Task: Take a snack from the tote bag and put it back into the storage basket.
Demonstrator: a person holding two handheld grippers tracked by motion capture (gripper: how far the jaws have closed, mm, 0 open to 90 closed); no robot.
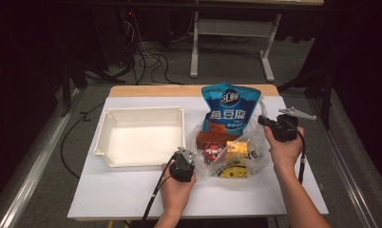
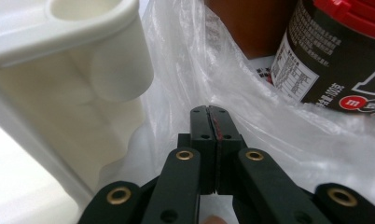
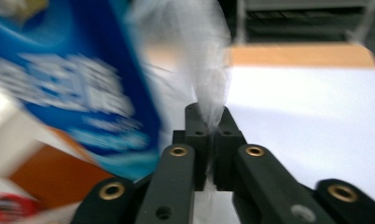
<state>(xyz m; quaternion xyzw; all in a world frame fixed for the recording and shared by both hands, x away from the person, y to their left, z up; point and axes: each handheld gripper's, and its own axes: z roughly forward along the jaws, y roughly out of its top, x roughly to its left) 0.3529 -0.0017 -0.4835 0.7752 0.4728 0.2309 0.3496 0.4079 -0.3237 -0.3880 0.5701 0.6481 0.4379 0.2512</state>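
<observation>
A clear plastic bag (image 1: pixel 261 142) lies on the white table, holding a blue snack pouch (image 1: pixel 227 107), a brown box (image 1: pixel 216 137), a dark jar with a red lid (image 1: pixel 212 151) and a yellow pack (image 1: pixel 237 150). My left gripper (image 1: pixel 189 156) is at the bag's near-left edge. In the left gripper view it (image 2: pixel 209 108) is shut on the bag's film (image 2: pixel 185 60), with the jar (image 2: pixel 335 60) just beyond. My right gripper (image 1: pixel 262 119) is at the bag's far-right side. In the right gripper view it (image 3: pixel 208 109) is shut on a strip of film (image 3: pixel 209 46) beside the blurred blue pouch (image 3: pixel 83 70).
An empty white tray (image 1: pixel 141 112) stands left of the bag, its corner (image 2: pixel 83 28) close to my left gripper. A wooden strip (image 1: pixel 179 90) marks the table's far edge. Cables and a white frame leg (image 1: pixel 195 47) are on the floor beyond.
</observation>
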